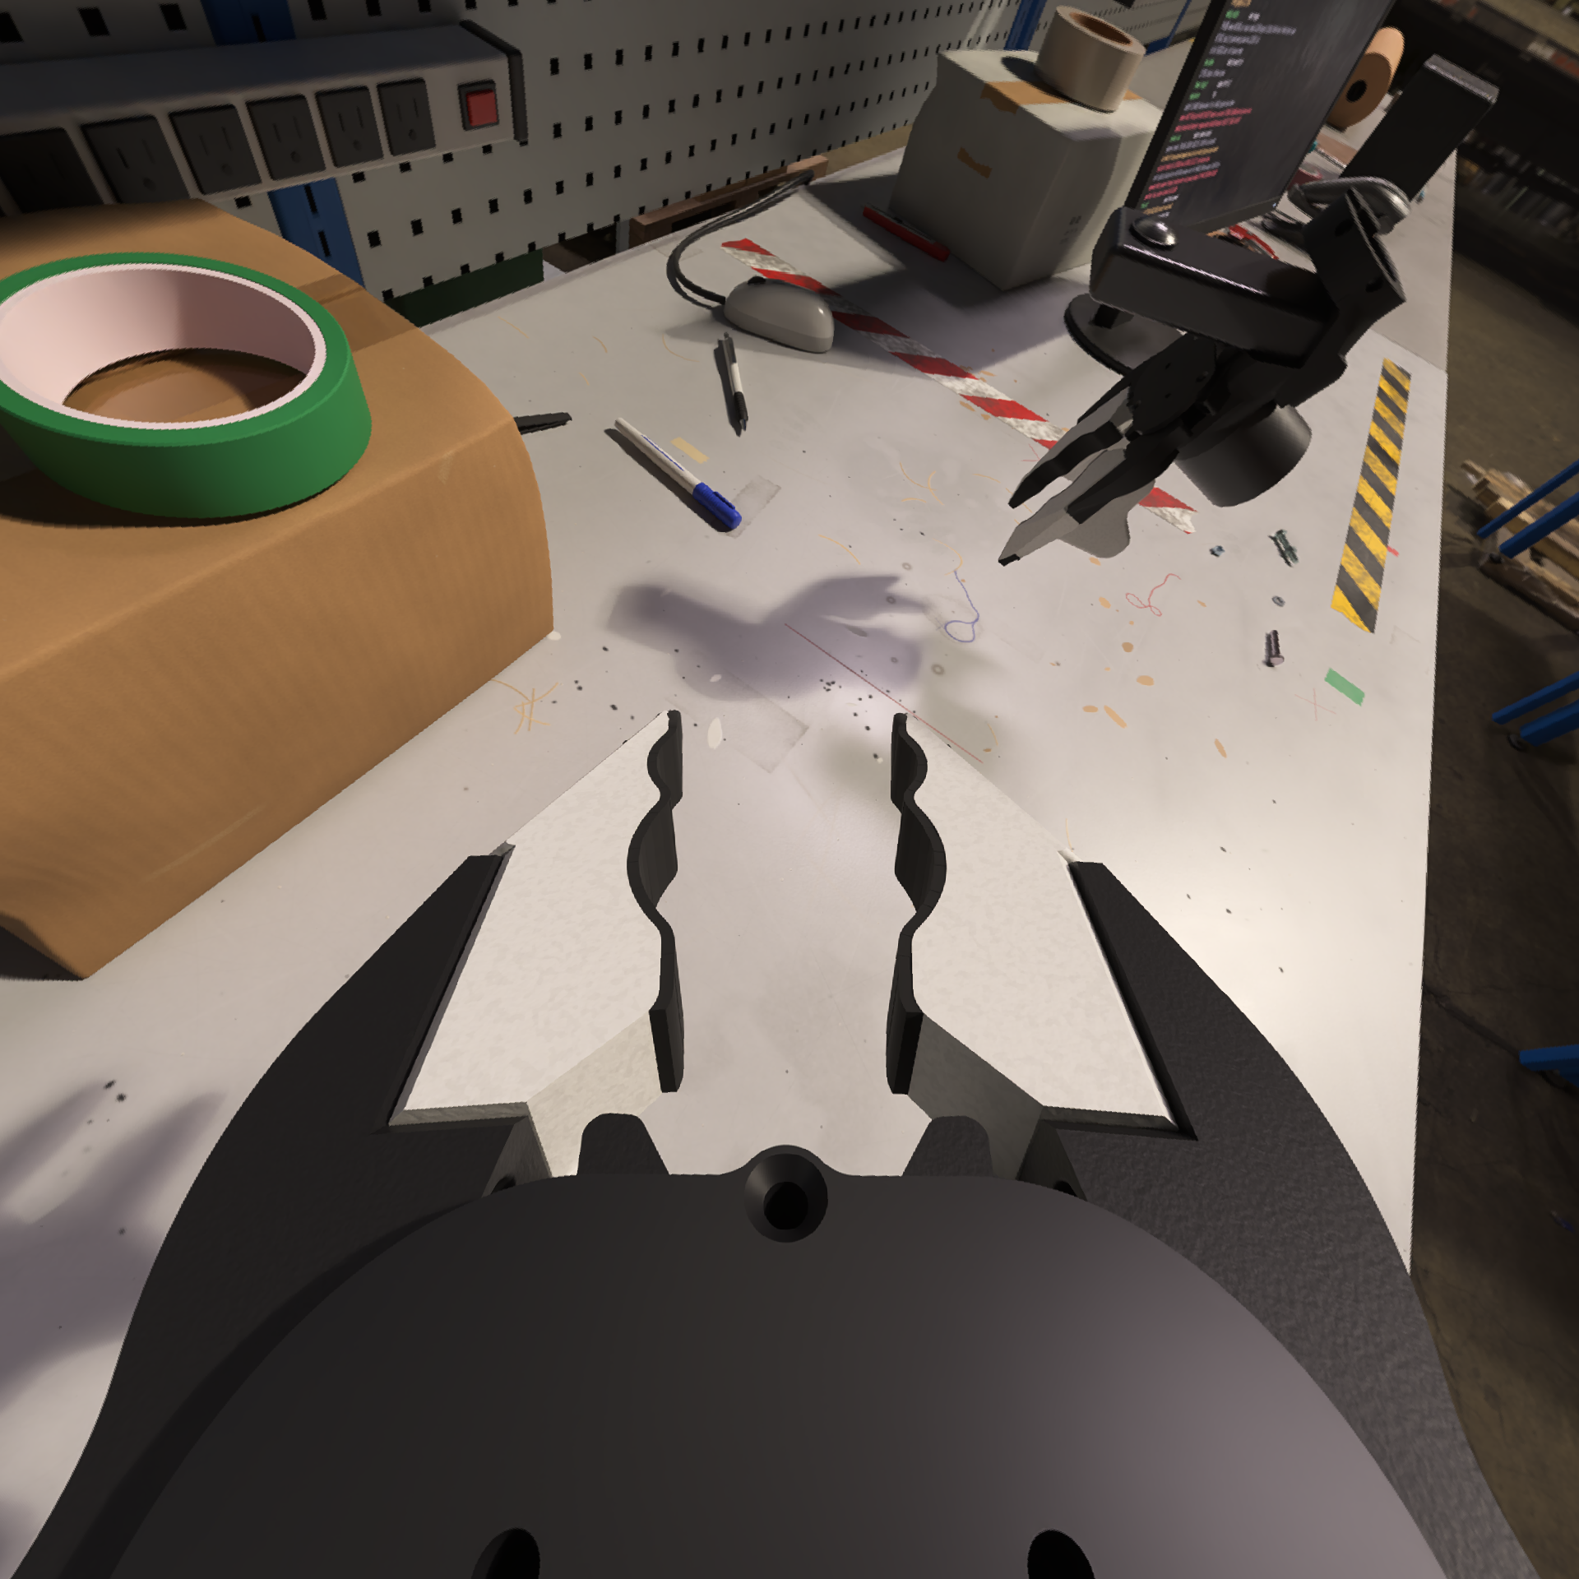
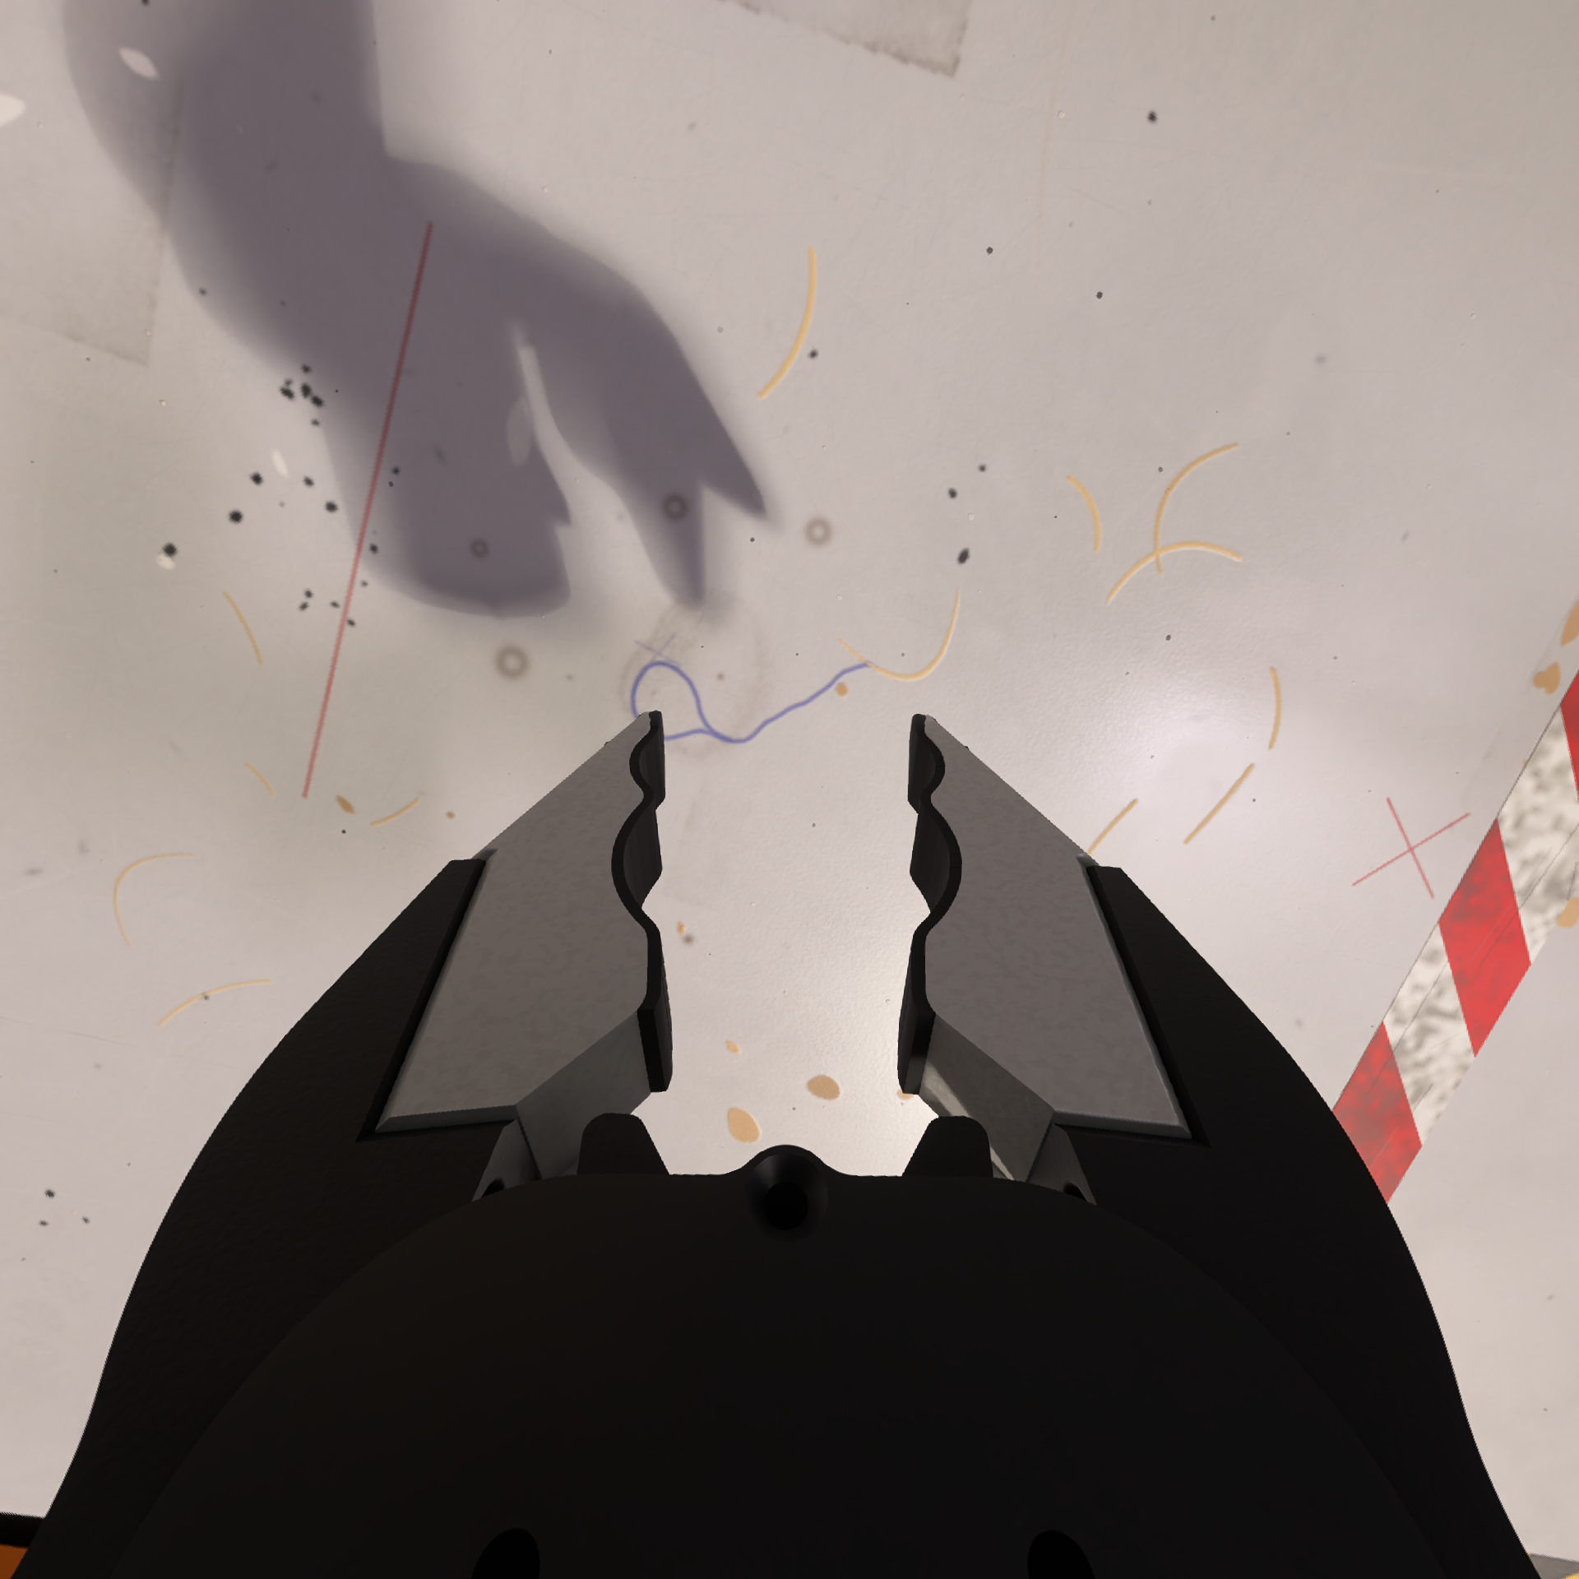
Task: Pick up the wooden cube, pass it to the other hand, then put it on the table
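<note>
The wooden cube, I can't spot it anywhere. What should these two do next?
Probably turn one hand-held gripper to look around. Both the left hand-held gripper and the right hand-held gripper are open and empty above the bare table, and neither view shows the cube.

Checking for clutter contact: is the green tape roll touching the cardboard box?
Touching. Left wrist view shows the green tape roll resting flat on the cardboard box.
</note>
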{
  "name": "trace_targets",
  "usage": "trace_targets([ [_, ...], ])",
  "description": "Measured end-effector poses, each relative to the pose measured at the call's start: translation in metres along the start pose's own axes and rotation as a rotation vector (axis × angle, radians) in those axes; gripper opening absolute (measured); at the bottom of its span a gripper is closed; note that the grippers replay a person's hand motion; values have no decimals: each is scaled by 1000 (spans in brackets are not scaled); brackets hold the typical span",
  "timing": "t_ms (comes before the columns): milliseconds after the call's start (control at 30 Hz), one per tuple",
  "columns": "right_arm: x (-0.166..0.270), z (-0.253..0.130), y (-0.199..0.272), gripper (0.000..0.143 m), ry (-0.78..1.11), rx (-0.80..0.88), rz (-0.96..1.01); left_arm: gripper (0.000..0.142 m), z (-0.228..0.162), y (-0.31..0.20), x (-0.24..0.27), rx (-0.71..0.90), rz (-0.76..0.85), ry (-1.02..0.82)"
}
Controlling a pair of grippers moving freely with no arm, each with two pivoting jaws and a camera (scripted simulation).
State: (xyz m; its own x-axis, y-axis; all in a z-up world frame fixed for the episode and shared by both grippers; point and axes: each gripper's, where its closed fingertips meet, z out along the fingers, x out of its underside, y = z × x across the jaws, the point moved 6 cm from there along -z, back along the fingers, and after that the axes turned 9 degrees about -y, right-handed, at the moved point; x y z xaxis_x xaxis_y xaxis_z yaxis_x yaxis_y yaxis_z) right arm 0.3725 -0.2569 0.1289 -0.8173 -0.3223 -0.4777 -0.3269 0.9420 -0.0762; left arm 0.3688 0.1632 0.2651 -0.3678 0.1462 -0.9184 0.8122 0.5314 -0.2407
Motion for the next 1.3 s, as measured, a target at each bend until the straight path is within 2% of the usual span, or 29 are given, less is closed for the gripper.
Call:
trace_targets([
  [100, 0, 0, 0, 58, 1, -5, -2, 51, -10, 3, 1, 6, 33, 22],
  [167, 0, 0, 0, 58, -2, -12, -3, 50, -26, 12, 6, -120, 134, 107],
  [267, 0, 0, -1, 58, -2, -19, -10, 58, -51, 26, 27, -315, 264, 305],
  [433, 1, -1, -1, 57, 5, -25, -17, 62, -73, 46, 65, -387, 216, 561],
  [633, 3, -2, -1, 57, 7, -27, -29, 66, -49, 55, 112, -292, 198, 847],
  [800, 3, -6, -3, 57, -6, -34, -21, 75, -25, 73, 137, -240, 107, 926],
  [967, 4, -7, -3, 57, -1, -35, -32, 86, -17, 83, 152, -227, 83, 970],
  [1133, 4, -6, 0, 57, 8, -37, -54, 86, -8, 89, 165, -236, 88, 1031],
  [1300, 5, -7, 0, 57, 15, -36, -63, 76, -2, 98, 178, -245, 44, 1088],
])
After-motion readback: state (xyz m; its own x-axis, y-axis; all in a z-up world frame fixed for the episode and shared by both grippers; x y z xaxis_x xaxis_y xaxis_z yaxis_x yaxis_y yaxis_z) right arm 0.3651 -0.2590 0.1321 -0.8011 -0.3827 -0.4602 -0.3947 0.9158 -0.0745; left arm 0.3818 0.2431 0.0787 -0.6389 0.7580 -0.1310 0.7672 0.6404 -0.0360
